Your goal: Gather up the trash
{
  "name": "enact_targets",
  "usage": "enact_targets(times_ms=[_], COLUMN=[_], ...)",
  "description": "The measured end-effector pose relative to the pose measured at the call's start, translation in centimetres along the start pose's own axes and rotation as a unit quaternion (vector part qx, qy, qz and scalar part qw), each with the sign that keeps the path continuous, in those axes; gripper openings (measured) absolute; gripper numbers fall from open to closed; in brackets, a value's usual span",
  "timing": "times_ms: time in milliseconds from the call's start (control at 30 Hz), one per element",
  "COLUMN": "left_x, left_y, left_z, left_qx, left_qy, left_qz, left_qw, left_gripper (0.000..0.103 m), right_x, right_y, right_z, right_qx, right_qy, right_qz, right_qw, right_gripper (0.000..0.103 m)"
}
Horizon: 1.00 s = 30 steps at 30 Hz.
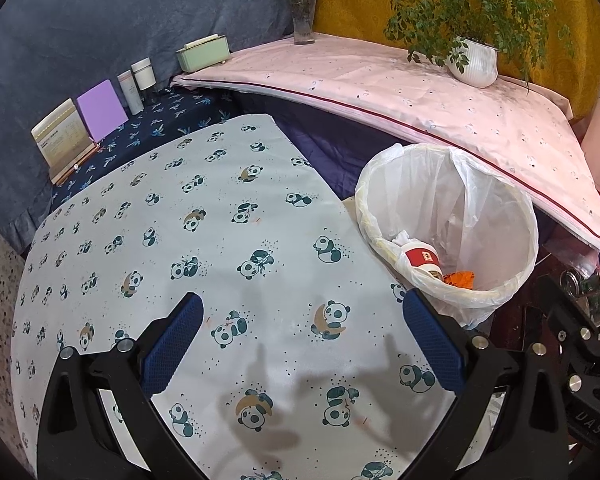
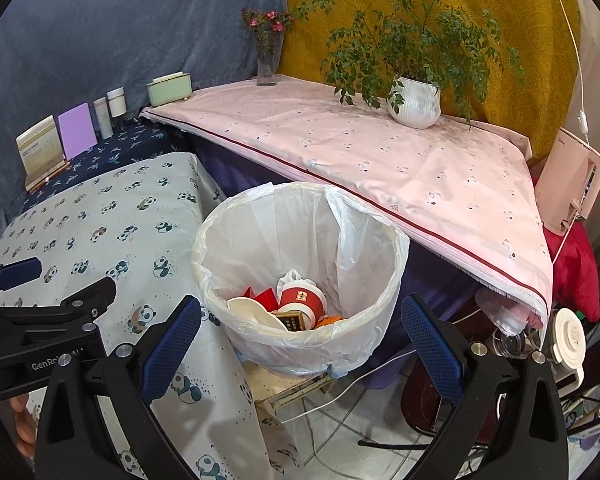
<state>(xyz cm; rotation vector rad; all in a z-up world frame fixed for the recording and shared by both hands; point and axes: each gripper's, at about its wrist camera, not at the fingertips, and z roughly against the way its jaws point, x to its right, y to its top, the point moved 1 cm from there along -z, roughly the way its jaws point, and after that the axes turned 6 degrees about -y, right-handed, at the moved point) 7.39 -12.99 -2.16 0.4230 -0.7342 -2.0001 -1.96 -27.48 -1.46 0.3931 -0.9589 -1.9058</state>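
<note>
A white bin lined with a clear bag [image 2: 236, 240] [image 1: 512, 216] stands beside the panda-print table [image 1: 204, 232] [image 2: 100, 216]. Inside lie a red paper cup [image 2: 302, 298] [image 1: 420, 260], a white paper plate [image 2: 252, 312], red scraps, a dark box and an orange wrapper [image 1: 460, 278]. My right gripper [image 2: 300, 336] hovers open just in front of the bin's near rim, empty. Over the bare panda cloth my left gripper [image 1: 300, 340] stands open with nothing between its blue pads; it also shows at the left of the right wrist view [image 2: 20, 276].
A pink-clothed table [image 2: 380, 160] behind the bin carries a potted plant [image 2: 414, 100], a flower vase [image 2: 267, 60] and a green box [image 2: 169, 88]. Cards and bottles [image 1: 100, 112] line the dark cloth at the back left. Cables, a jar and a pink appliance [image 2: 576, 188] crowd the right.
</note>
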Motion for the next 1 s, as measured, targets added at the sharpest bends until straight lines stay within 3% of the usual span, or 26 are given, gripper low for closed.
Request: enact_targets(times_ms=[1000], left_x=[-0.23], left_y=[-0.57], left_z=[-0.36], left_qx=[-0.015], left_qy=[-0.005], left_qz=[-0.003], left_qw=[0.9999], left_gripper=[0.096], right_x=[-0.15], right_y=[-0.27], right_z=[-0.1], right_qx=[-0.002], right_qy=[0.0], right_qz=[0.0], right_qw=[1.0], right_gripper=[0.097])
